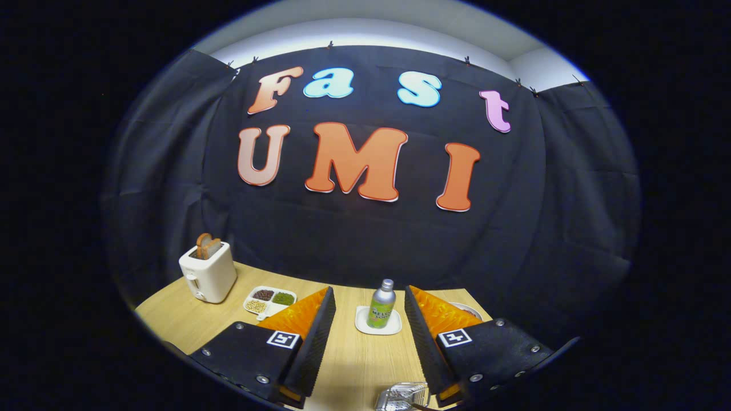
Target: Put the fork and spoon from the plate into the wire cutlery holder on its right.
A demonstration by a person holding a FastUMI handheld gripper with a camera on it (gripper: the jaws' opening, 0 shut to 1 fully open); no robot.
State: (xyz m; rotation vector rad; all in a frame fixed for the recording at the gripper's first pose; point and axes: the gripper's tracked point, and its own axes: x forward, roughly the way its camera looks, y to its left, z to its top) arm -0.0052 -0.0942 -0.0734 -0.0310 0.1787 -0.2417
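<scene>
My gripper (368,297) is held above the wooden table (348,365) with its two fingers spread wide and nothing between them. Down close to the right finger, a shiny metal object (400,397) shows, with what looks like fork tines along its top; I cannot tell whether it is cutlery or the wire holder. A pale rounded rim (469,309) peeks out beyond the right finger, most of it hidden by that finger.
A green bottle (381,307) stands on a small white square coaster (377,327) just ahead, between the fingers. Beyond the left finger lie a divided white dish of seeds (269,299) and a white toaster (208,273) holding bread.
</scene>
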